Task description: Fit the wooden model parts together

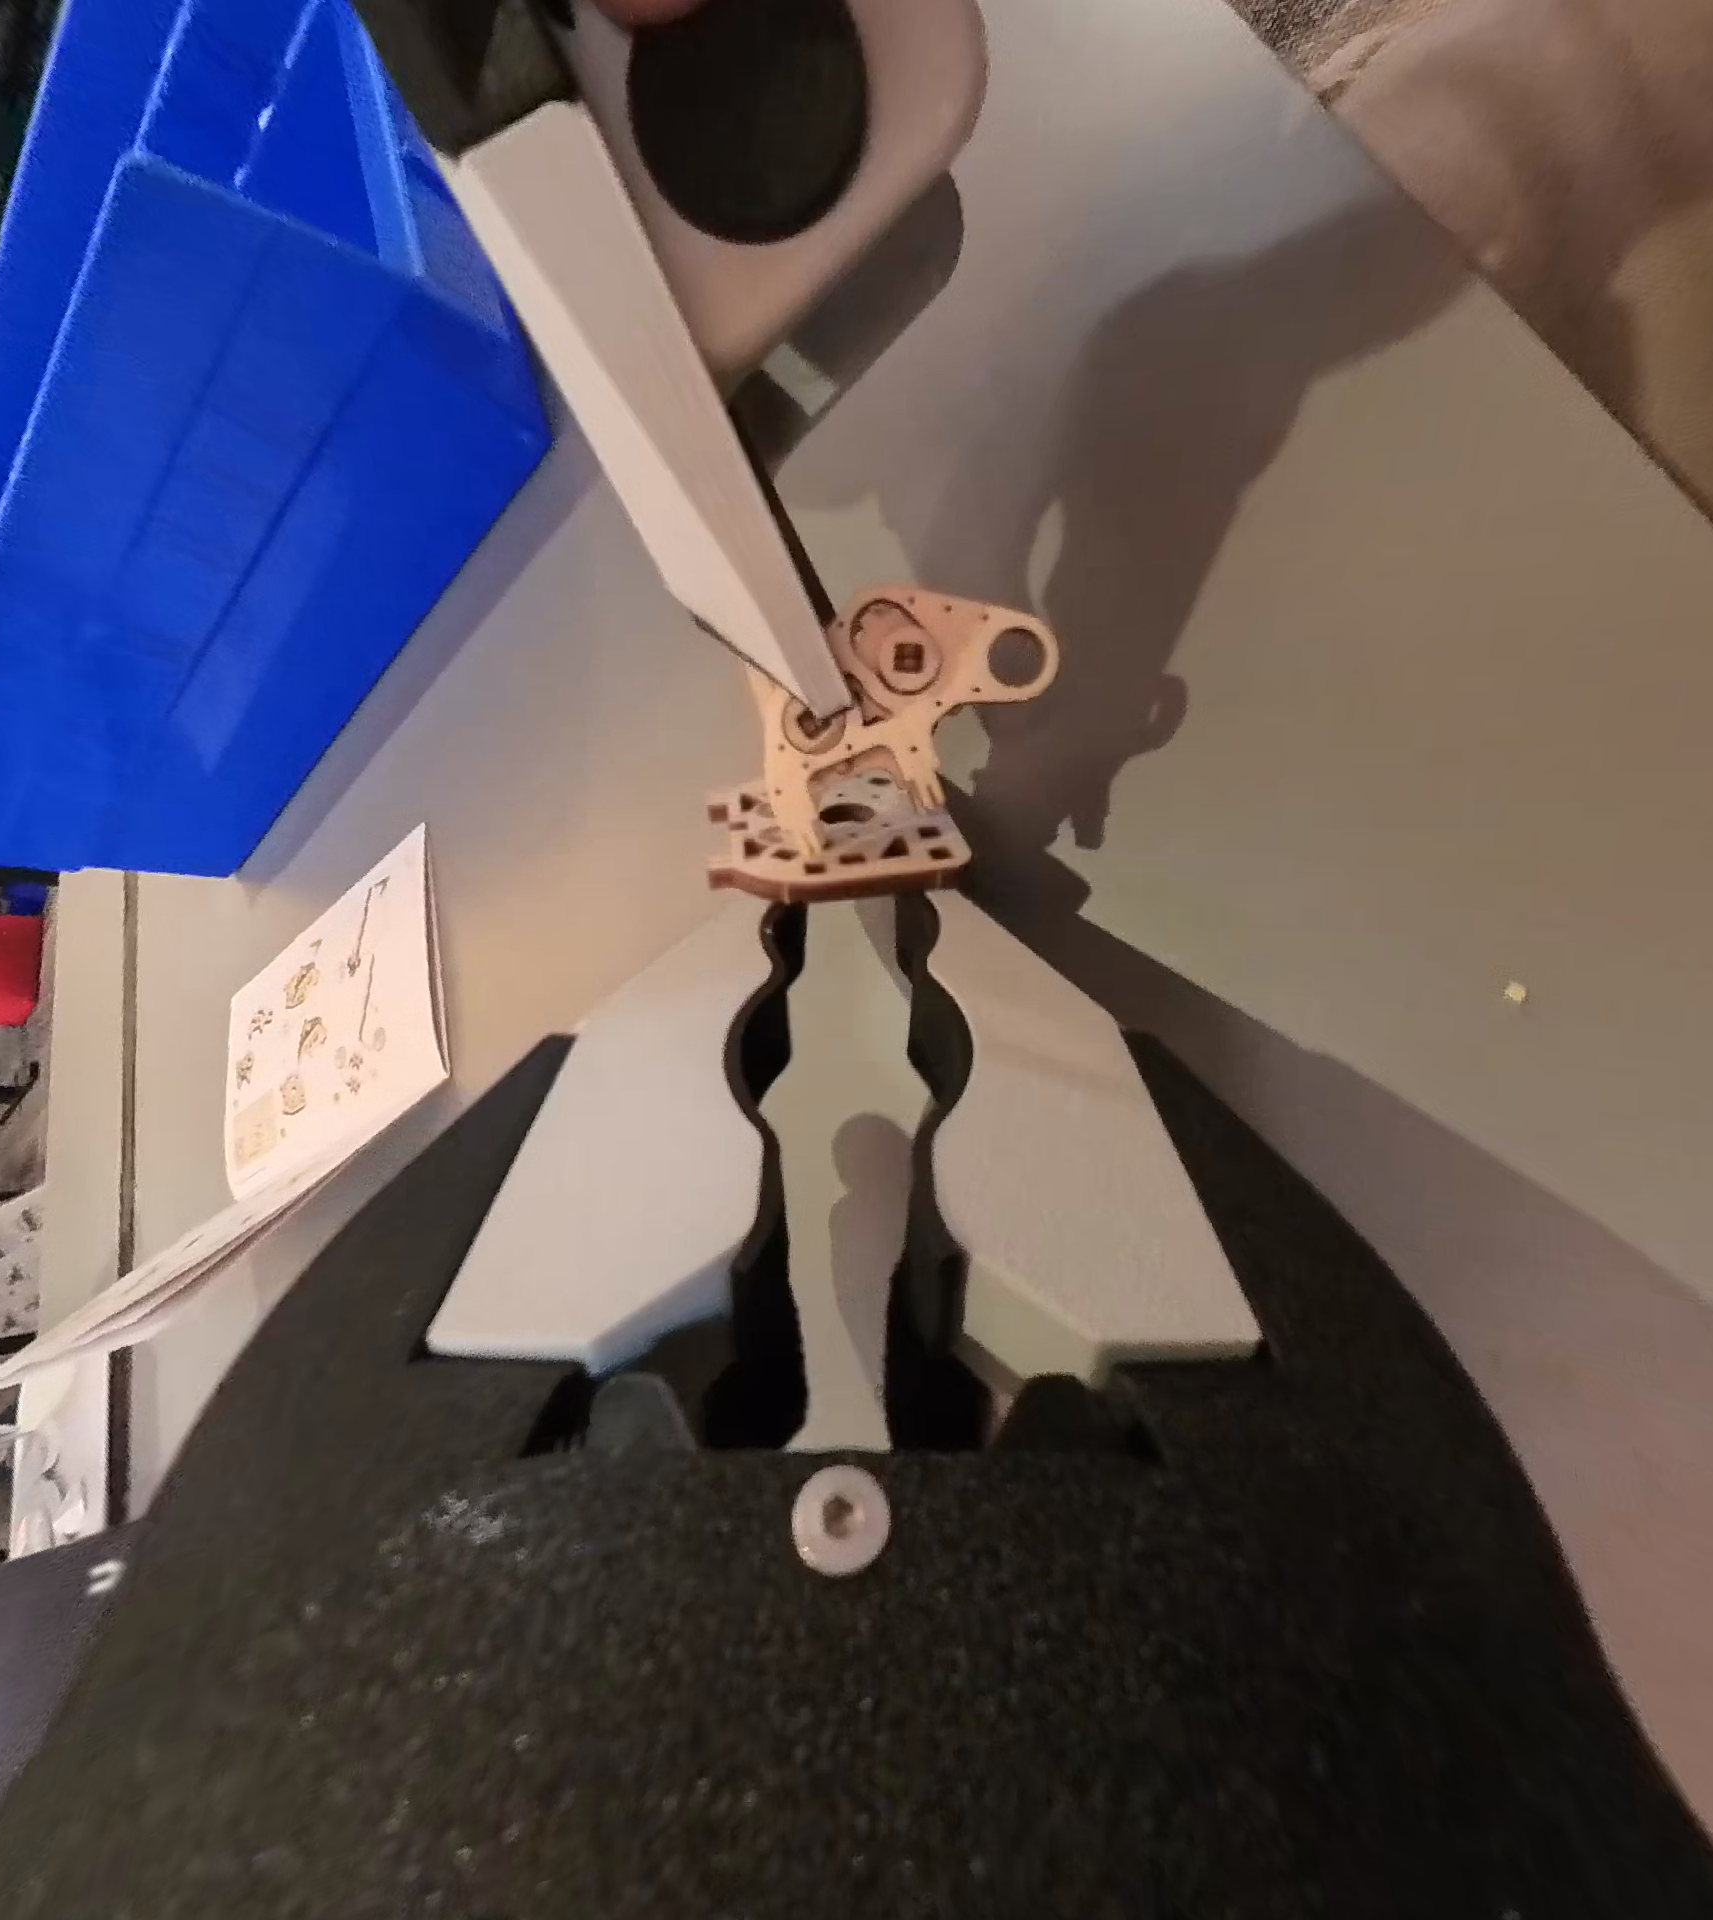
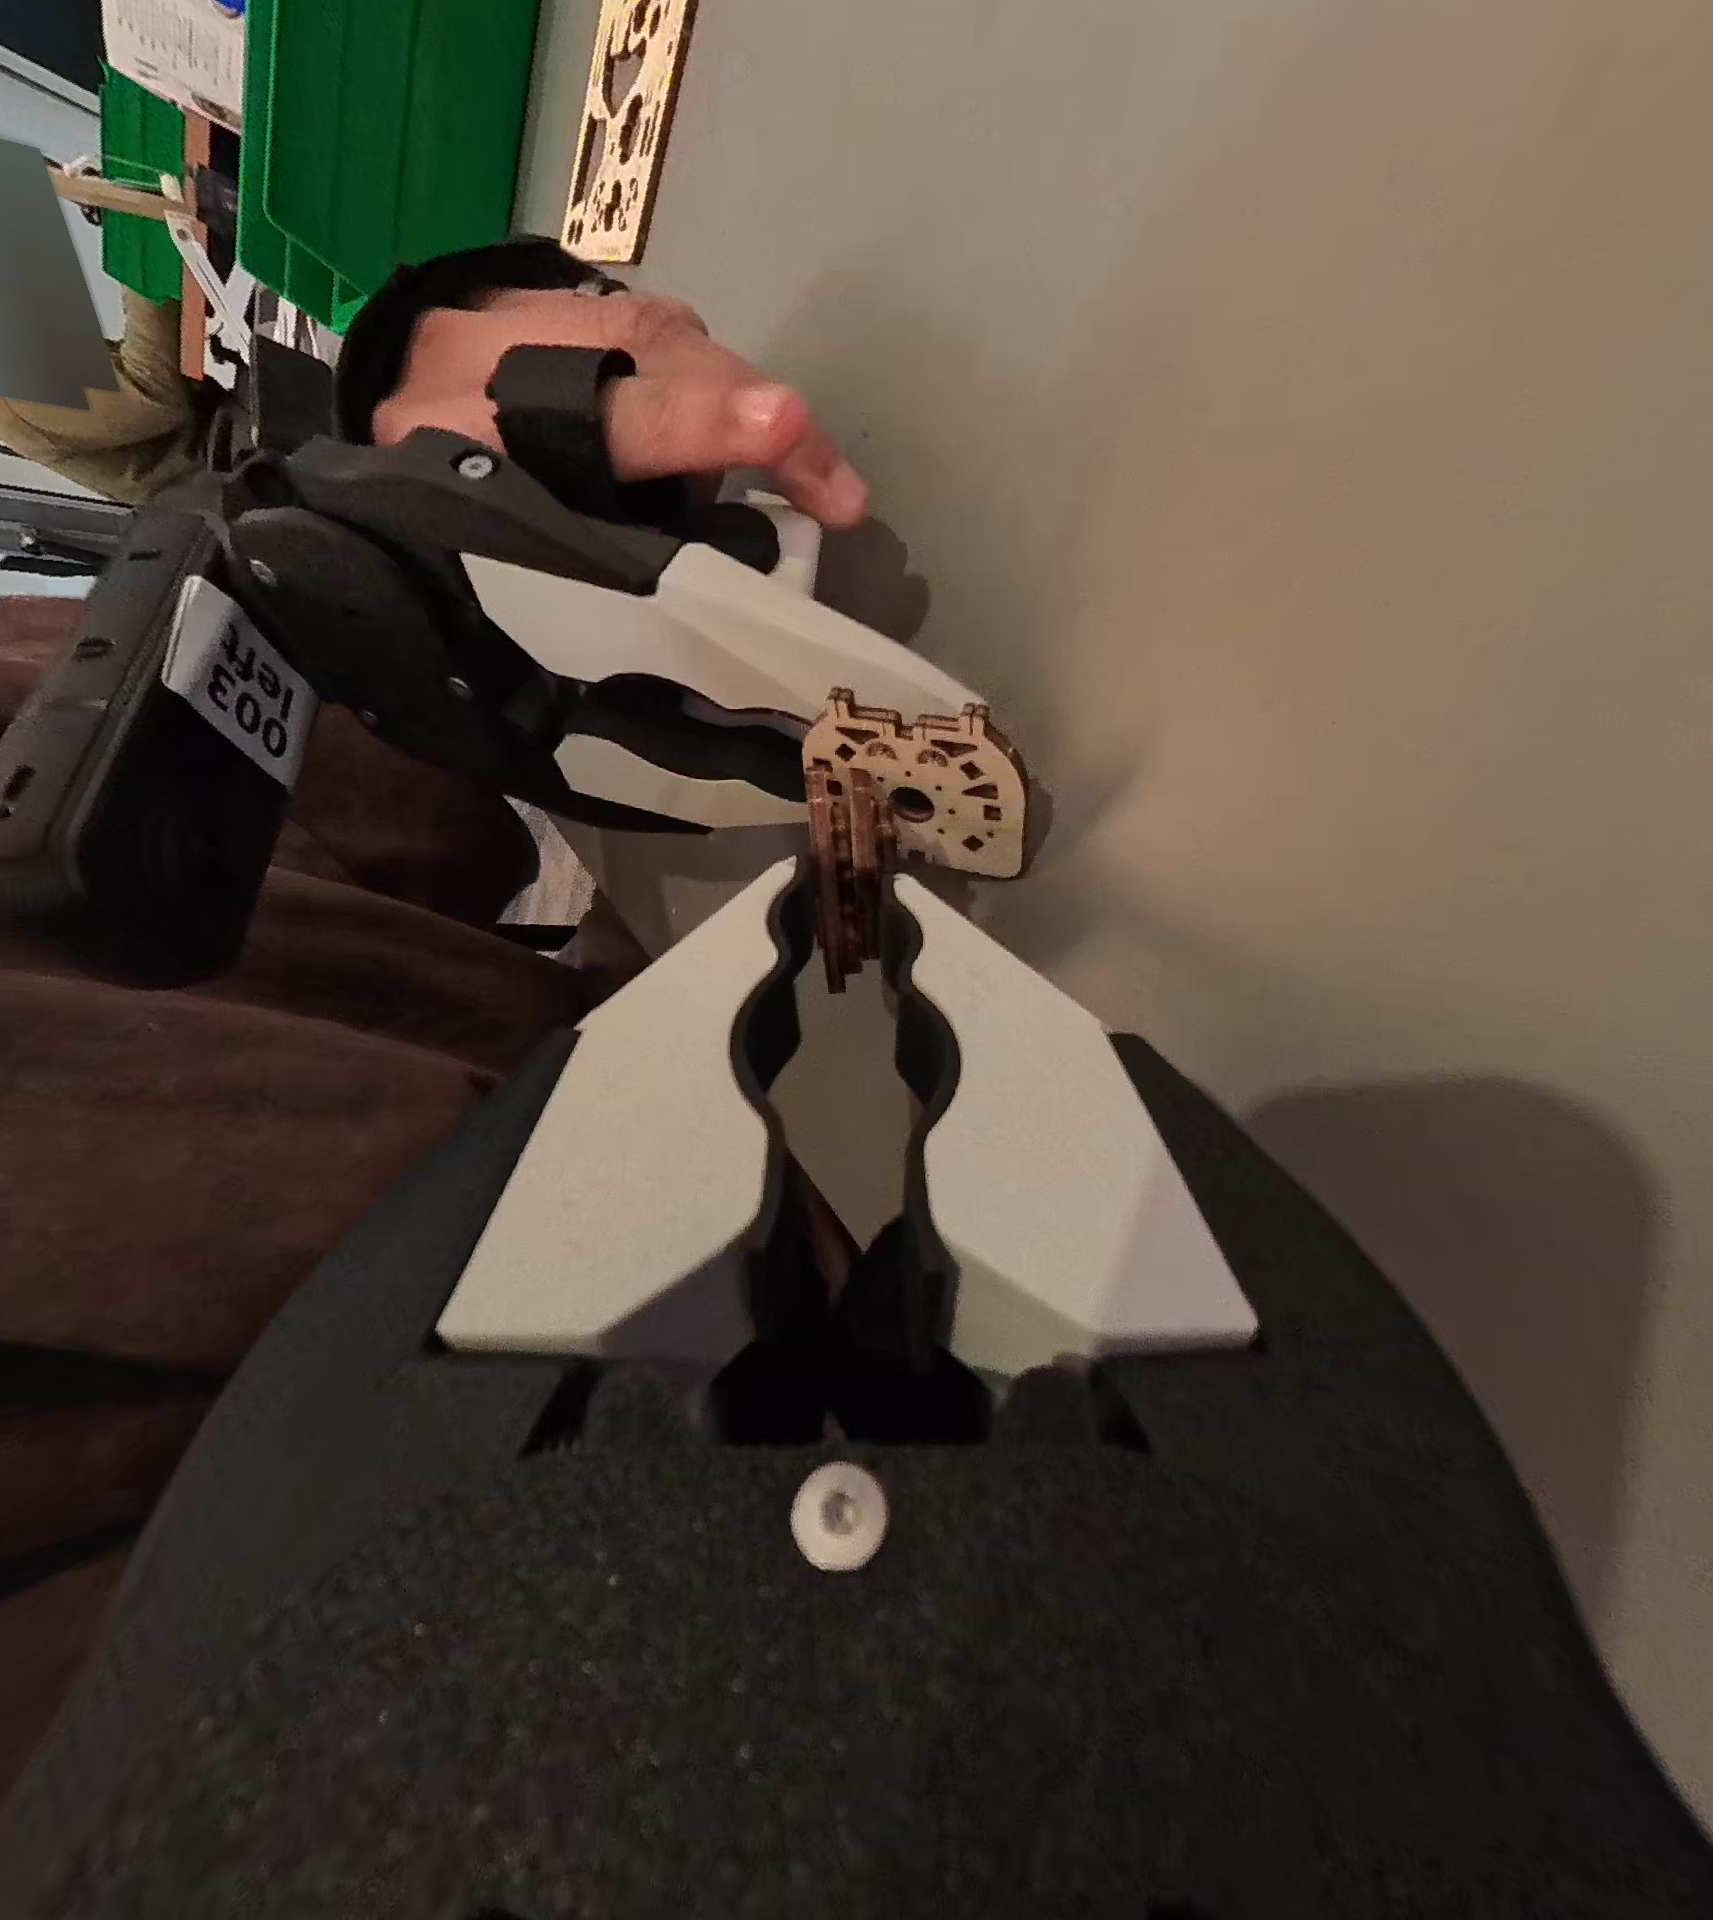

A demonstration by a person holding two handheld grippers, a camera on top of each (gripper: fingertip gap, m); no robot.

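Note:
My left gripper (image 1: 852,909) is shut on the near edge of a flat perforated wooden base plate (image 1: 836,847) and holds it above the grey table. My right gripper (image 2: 847,894) is shut on a pair of stacked wooden side pieces (image 2: 850,883), seen edge-on. Its white finger (image 1: 675,468) reaches down from the upper left in the left wrist view. It holds the side pieces (image 1: 945,655) upright, with their lower tabs at the plate's slots. The plate (image 2: 945,800) shows face-on in the right wrist view, between the left gripper's white fingers (image 2: 779,623).
A blue bin (image 1: 208,499) and an instruction sheet (image 1: 332,1018) lie left of the work. A green bin (image 2: 384,135) and a laser-cut wooden sheet (image 2: 628,114) stand farther off. A brown cloth (image 2: 156,1091) and a person's hand (image 2: 706,416) are to the left. Less than 4 cm separates the two grippers' tips.

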